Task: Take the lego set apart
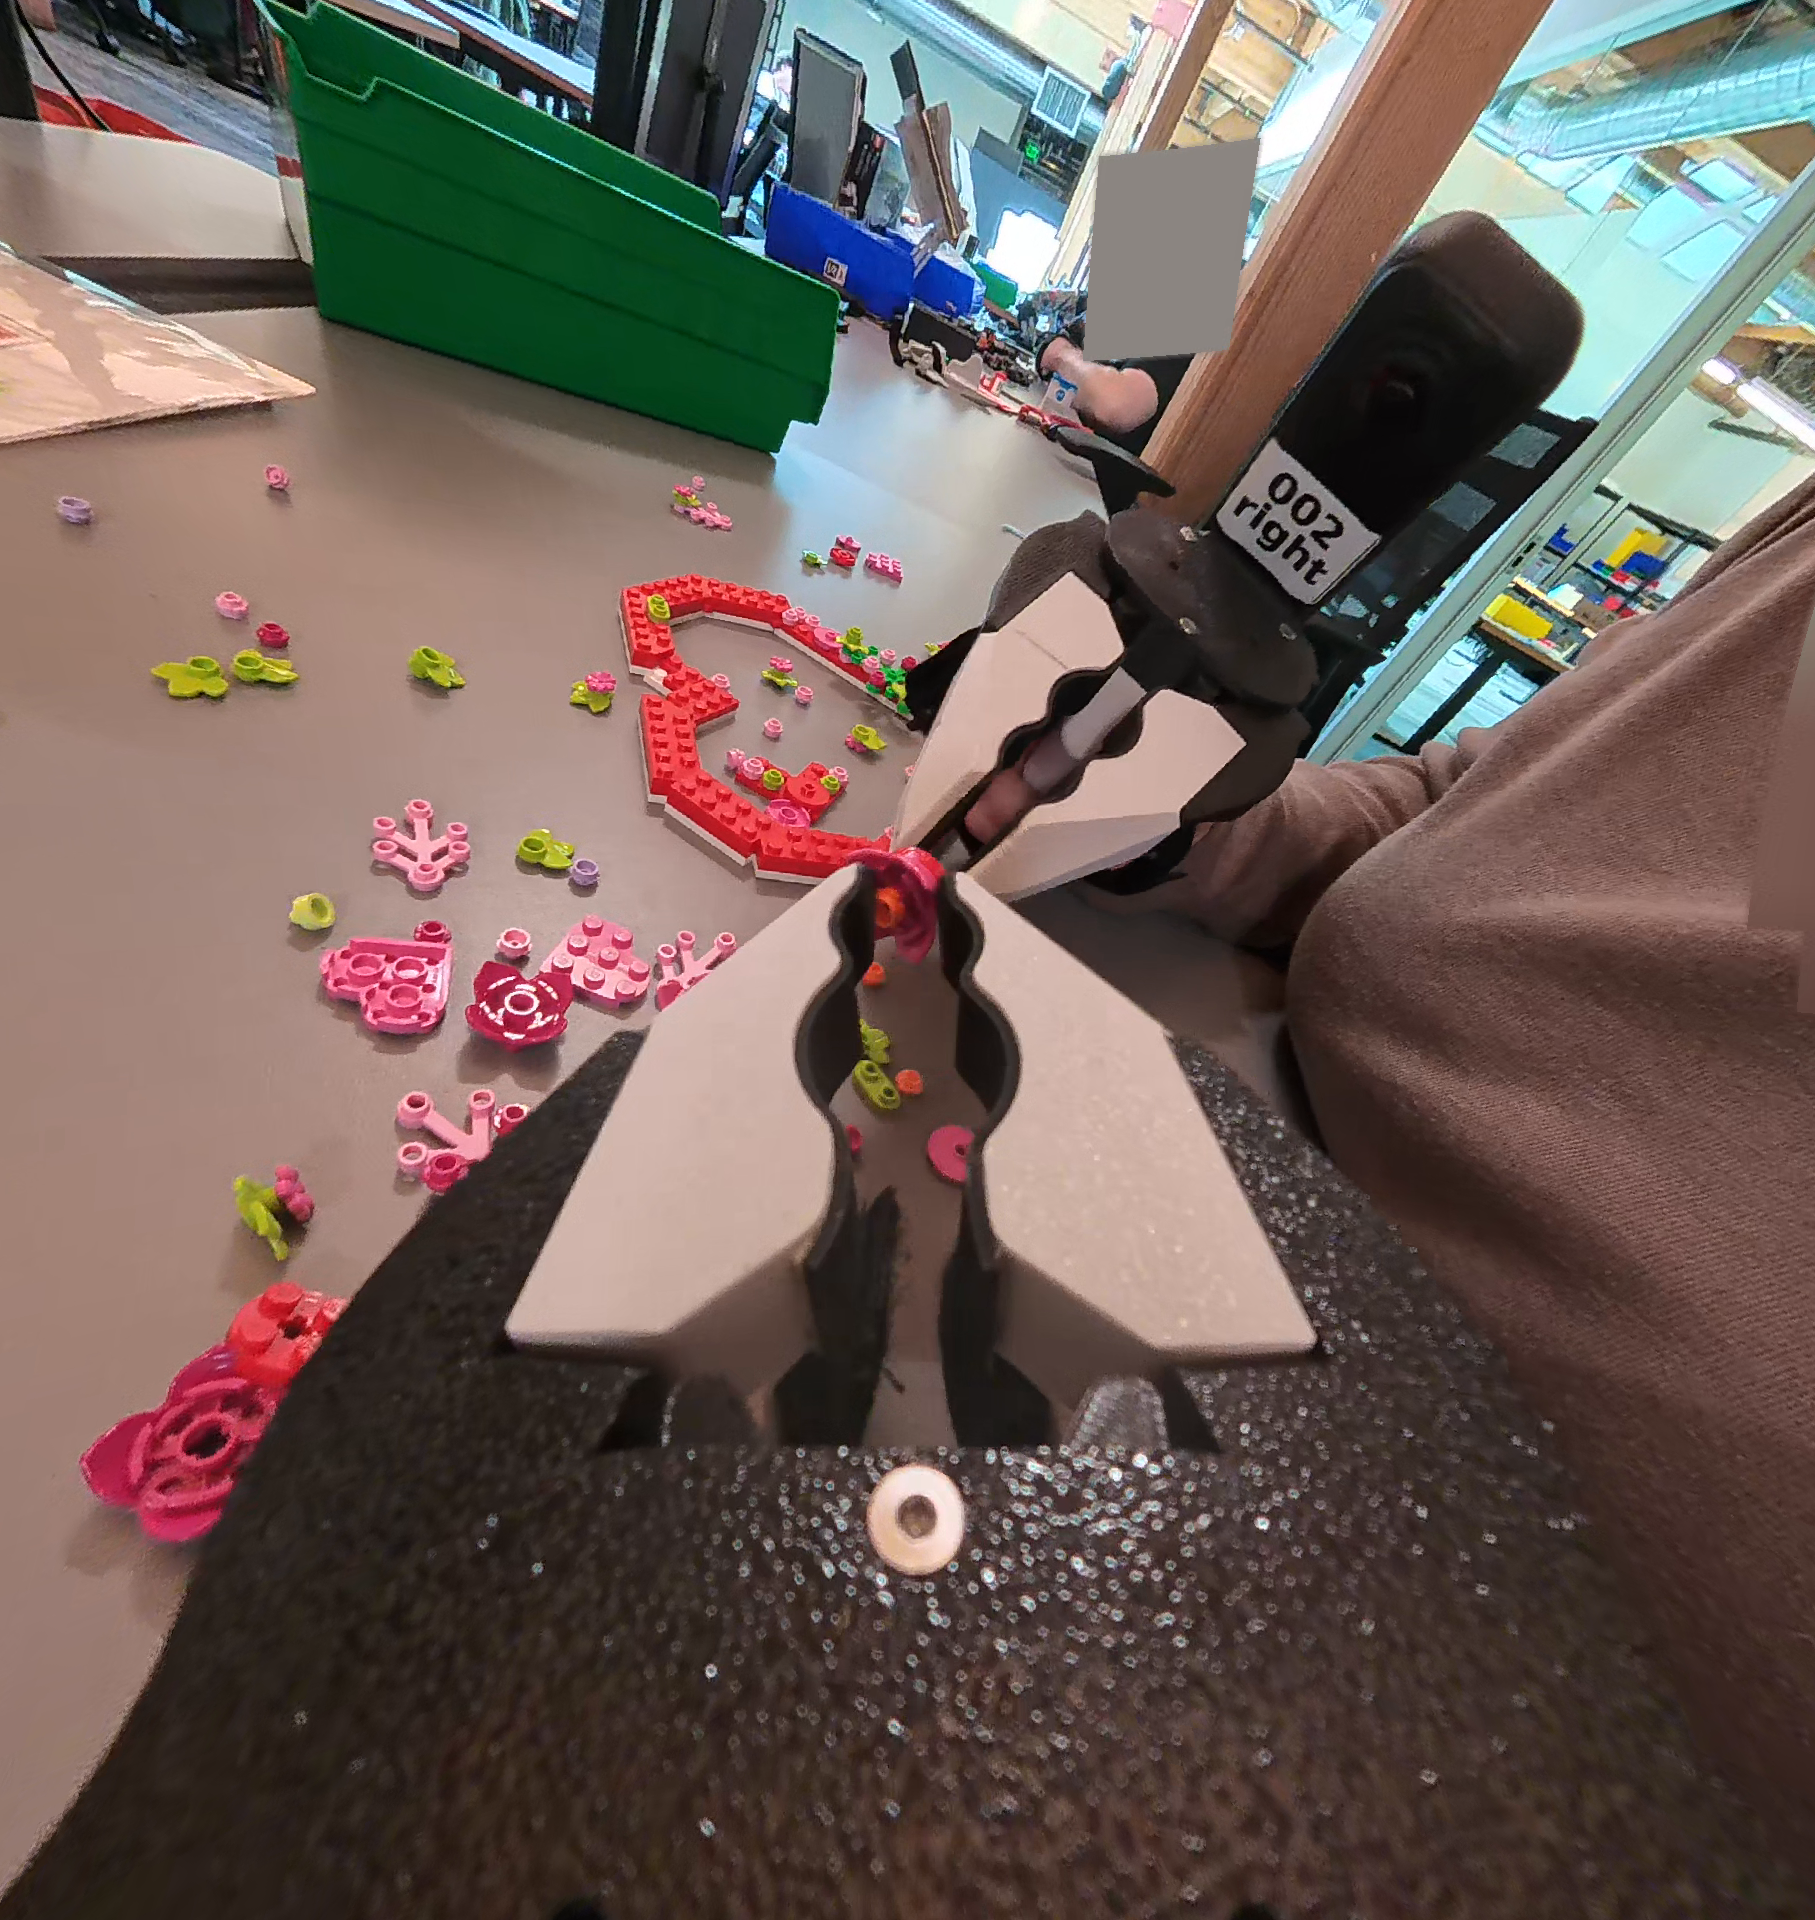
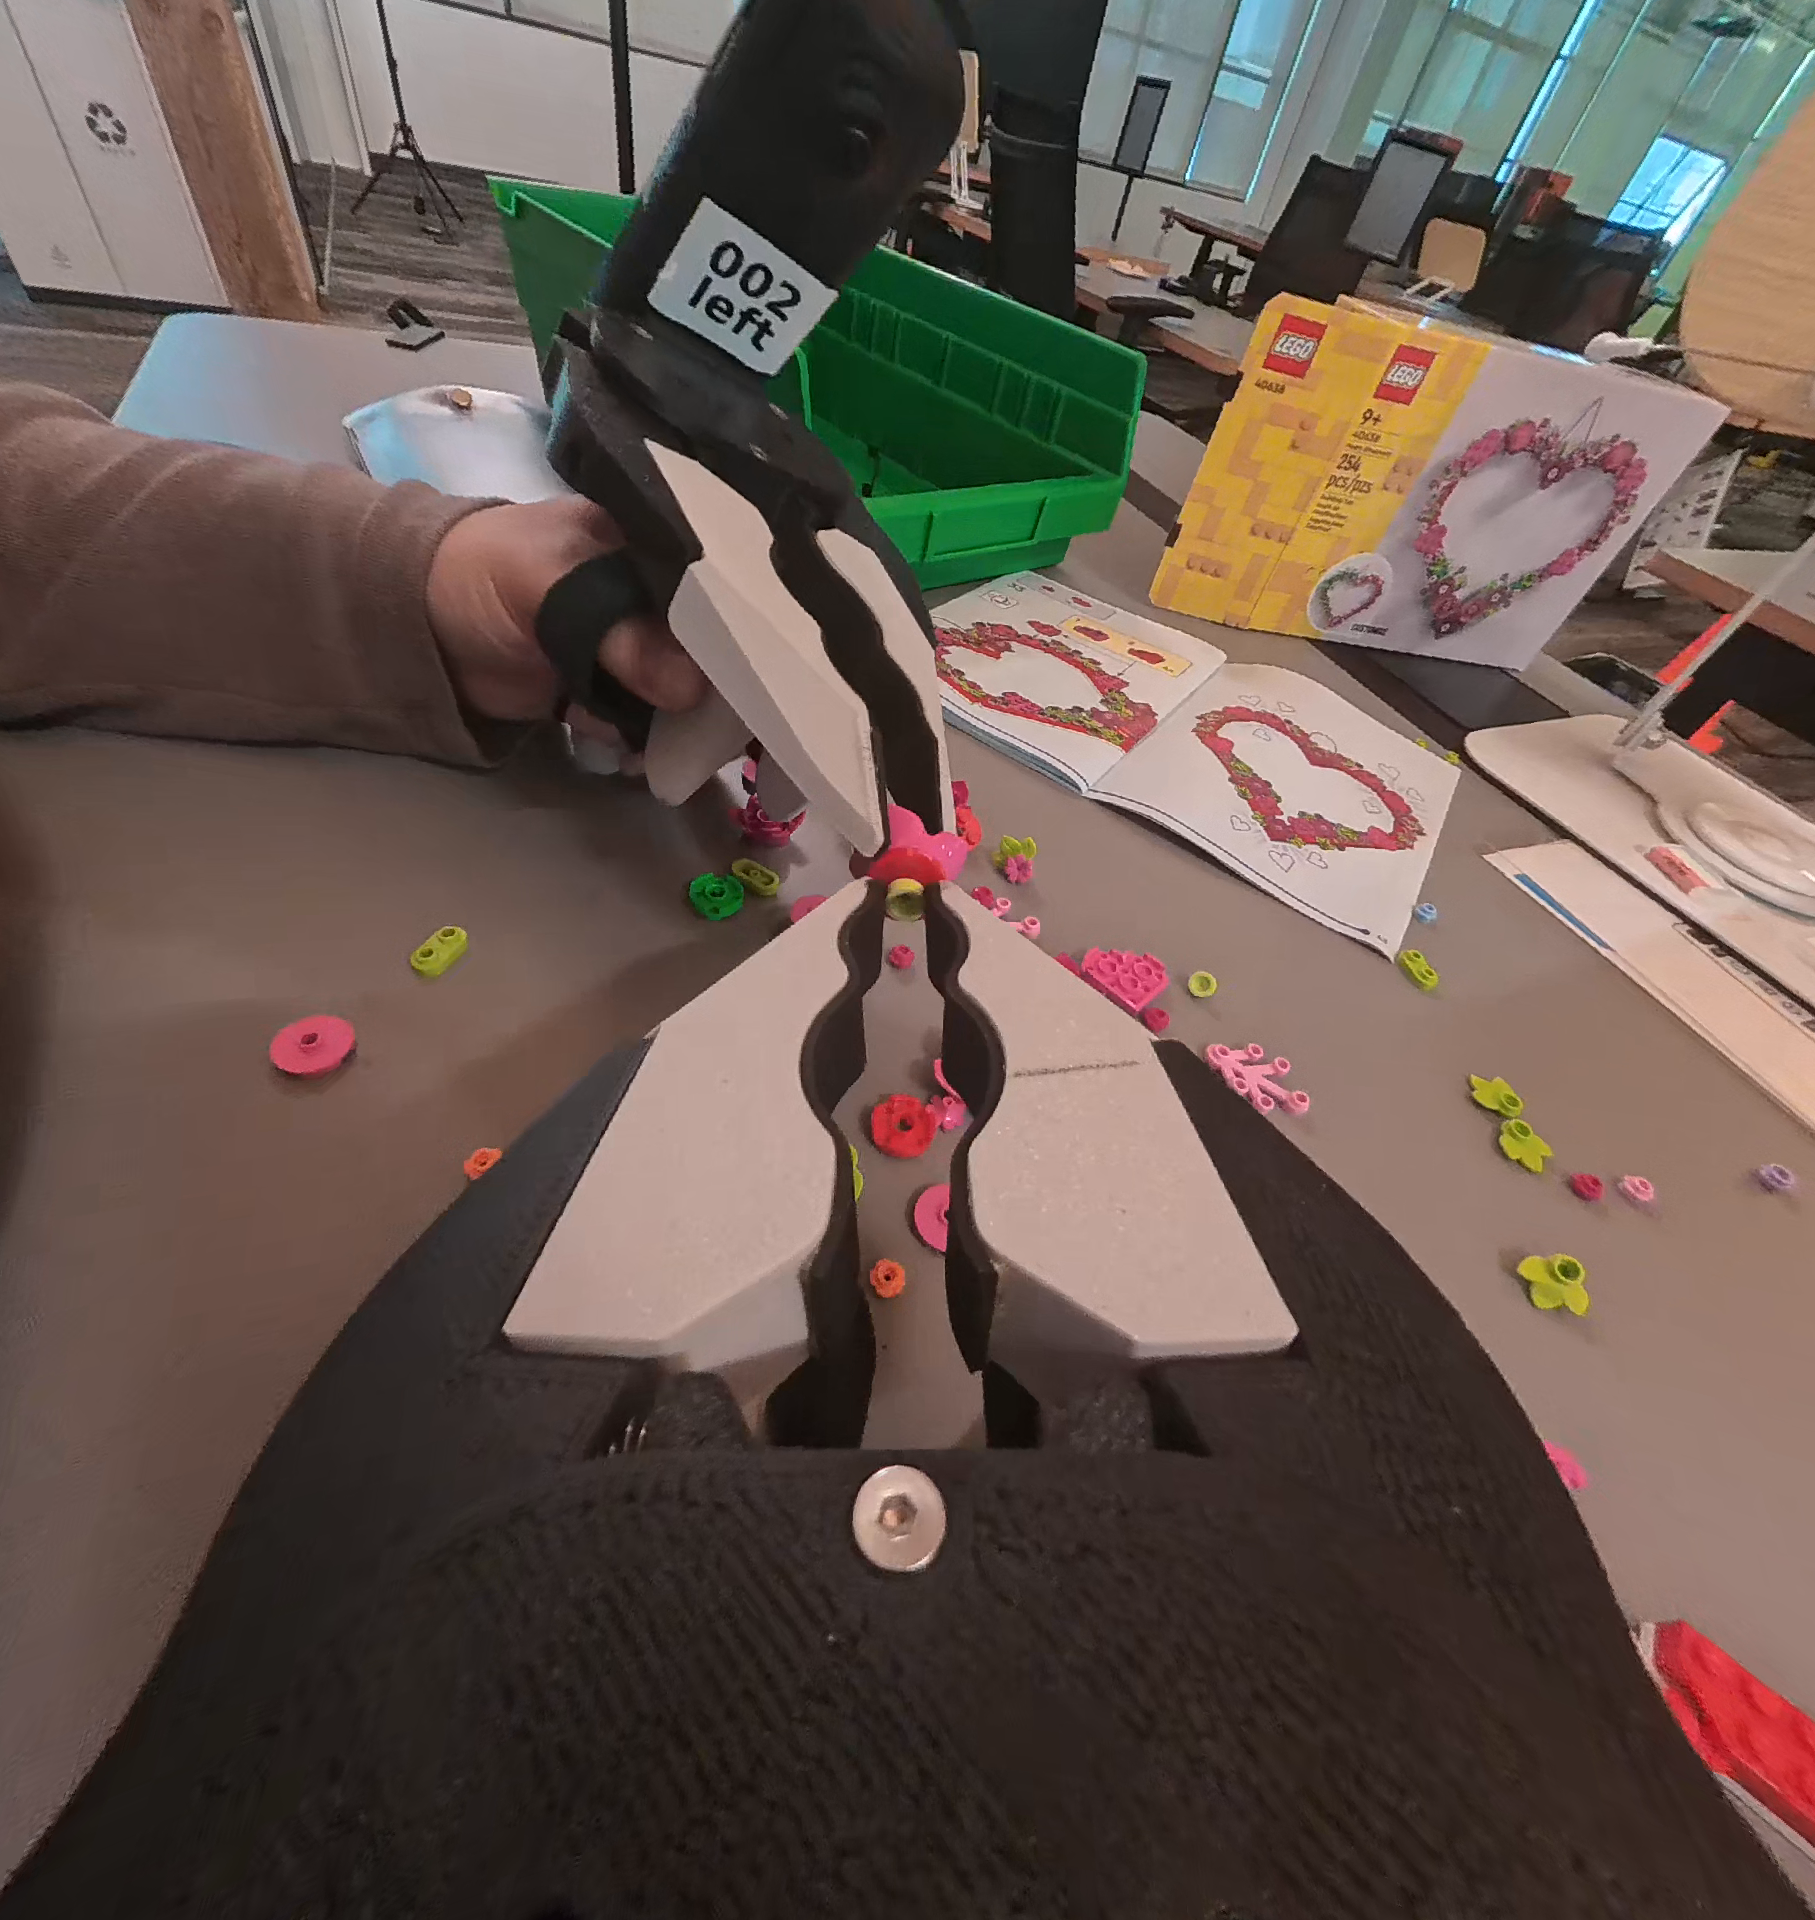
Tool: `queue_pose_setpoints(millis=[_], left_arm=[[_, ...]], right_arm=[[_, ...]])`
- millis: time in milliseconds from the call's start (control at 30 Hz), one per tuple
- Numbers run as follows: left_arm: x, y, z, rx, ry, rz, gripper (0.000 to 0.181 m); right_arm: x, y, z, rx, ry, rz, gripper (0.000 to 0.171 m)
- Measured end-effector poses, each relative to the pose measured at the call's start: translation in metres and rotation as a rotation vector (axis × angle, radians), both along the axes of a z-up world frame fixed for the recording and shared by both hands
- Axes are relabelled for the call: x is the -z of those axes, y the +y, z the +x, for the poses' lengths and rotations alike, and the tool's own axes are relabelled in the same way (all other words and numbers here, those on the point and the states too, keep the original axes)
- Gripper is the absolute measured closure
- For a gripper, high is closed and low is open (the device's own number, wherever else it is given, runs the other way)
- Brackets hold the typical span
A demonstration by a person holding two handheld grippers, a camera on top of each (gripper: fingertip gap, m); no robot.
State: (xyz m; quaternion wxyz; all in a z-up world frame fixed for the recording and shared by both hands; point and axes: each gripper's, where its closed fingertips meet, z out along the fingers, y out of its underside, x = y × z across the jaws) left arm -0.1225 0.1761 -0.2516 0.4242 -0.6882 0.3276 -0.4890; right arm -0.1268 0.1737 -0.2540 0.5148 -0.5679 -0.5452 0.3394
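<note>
Both my jaws, left gripper (image 1: 898,894) and right gripper (image 2: 901,896), pinch one flower stack (image 1: 908,899); I should pull straight apart.

1. You have two grippers in play, the left gripper (image 1: 901,894) and the right gripper (image 2: 901,888), meeting tip to tip over one small flower assembly (image 1: 908,902).
2. You have one red heart frame (image 1: 716,717) lying on the table (image 1: 487,540).
3. You have one green bin (image 2: 944,416) behind the work area.
4. You have one set box (image 2: 1402,488) standing upright and one open instruction booklet (image 2: 1194,748) beside it.
5. You can count three pale pink branch pieces (image 1: 420,844) in the left wrist view.
6. You can count two pink heart-shaped plates (image 1: 389,977) there and two dark magenta rose pieces (image 1: 516,1003).
7. Loose lime leaves and tiny studs are too scattered for you to count exactly.
</note>
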Motion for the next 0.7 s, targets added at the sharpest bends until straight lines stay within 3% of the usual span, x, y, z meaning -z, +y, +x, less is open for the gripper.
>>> queue_pose_setpoints(millis=[133,200,233,300,400,533,700], left_arm=[[-0.009,-0.003,0.001,0.017,-0.046,0.024,0.171],[-0.014,-0.003,0.001,0.019,-0.061,0.036,0.143],[-0.014,-0.006,0.002,0.038,-0.060,0.035,0.139],[-0.013,-0.014,0.007,0.096,-0.077,-0.020,0.140],[-0.017,-0.027,0.013,0.201,-0.157,-0.119,0.163],[-0.013,-0.034,0.012,0.266,-0.176,-0.266,0.164],[-0.007,-0.039,0.010,0.265,-0.067,-0.205,0.164]], right_arm=[[-0.007,-0.002,0.001,-0.019,0.032,-0.029,0.165],[-0.010,-0.006,0.002,-0.049,0.053,-0.048,0.165],[-0.013,-0.010,0.002,-0.073,0.066,-0.048,0.165],[-0.015,-0.016,0.002,-0.112,0.072,-0.022,0.166],[-0.016,-0.028,0.001,-0.165,0.060,0.040,0.166],[-0.015,-0.034,0.000,-0.192,0.032,0.089,0.166],[-0.010,-0.036,0.002,-0.204,-0.014,0.109,0.166]])
